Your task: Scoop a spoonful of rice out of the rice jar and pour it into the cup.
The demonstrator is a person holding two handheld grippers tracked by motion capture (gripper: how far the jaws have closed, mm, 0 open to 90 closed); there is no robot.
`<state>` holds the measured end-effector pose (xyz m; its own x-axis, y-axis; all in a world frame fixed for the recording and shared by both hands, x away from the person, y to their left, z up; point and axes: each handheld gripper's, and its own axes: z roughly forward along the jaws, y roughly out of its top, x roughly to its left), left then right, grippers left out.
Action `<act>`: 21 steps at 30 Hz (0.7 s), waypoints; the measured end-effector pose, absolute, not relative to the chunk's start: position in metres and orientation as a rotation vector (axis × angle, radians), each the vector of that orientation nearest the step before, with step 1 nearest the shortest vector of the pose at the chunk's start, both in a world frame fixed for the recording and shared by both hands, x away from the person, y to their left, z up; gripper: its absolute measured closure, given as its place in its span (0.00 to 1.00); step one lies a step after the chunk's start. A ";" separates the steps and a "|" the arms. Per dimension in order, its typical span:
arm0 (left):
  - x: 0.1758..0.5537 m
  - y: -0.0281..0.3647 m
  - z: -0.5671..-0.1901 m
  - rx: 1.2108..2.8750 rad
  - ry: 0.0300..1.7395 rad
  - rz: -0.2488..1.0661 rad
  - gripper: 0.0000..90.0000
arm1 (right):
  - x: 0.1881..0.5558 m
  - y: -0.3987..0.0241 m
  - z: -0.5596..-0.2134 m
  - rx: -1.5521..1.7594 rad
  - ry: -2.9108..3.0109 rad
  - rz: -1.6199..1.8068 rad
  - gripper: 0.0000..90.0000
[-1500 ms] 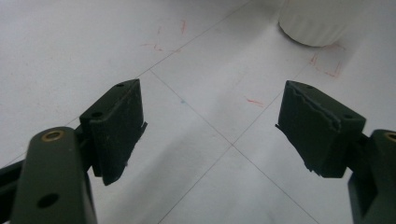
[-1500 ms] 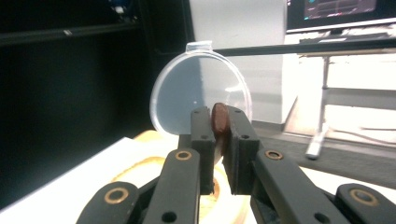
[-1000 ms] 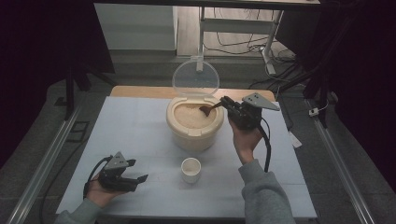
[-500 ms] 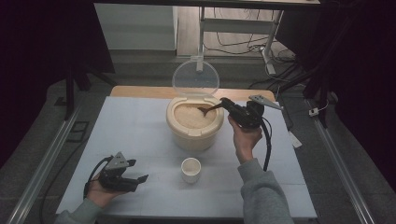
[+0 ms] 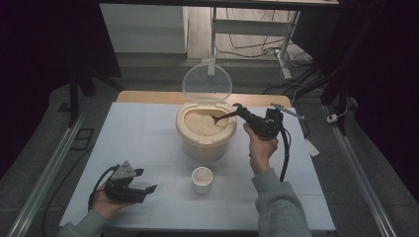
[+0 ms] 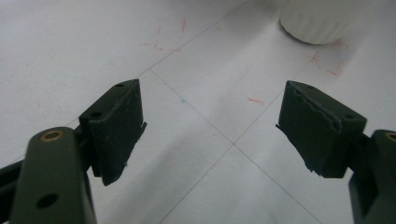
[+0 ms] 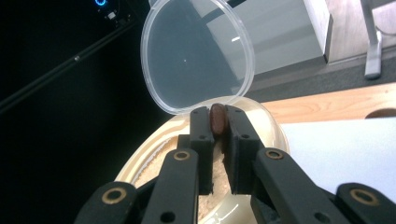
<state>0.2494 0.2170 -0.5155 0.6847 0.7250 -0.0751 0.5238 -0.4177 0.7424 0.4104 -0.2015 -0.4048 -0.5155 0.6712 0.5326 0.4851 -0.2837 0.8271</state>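
Cup (image 5: 202,179) near rice container (image 5: 205,140)

My right gripper (image 7: 218,122) has black jaws with brass-coloured rivets, and they clamp a dark brown spoon (image 5: 221,116). At my twelve o'clock stands a cream rice bucket (image 5: 205,140) of pale beige rice (image 5: 200,122), its clear lid (image 7: 196,56) colourless. My left gripper (image 6: 212,123) is black too, over a white table mat (image 6: 196,154) with thin grey grid lines and faint red marks. The small cup (image 5: 202,179) is white, and my sleeves (image 5: 279,210) are grey.
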 end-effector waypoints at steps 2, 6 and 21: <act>0.250 0.217 -0.516 2.118 0.955 0.330 0.25 | 0.411 -0.203 -0.405 1.483 1.773 1.926 0.92; 0.250 0.216 -0.516 2.118 0.954 0.329 0.25 | 0.411 -0.207 -0.405 1.529 1.766 1.958 0.92; 0.250 0.216 -0.516 2.122 0.949 0.330 0.25 | 0.416 -0.217 -0.411 1.717 1.707 2.033 0.92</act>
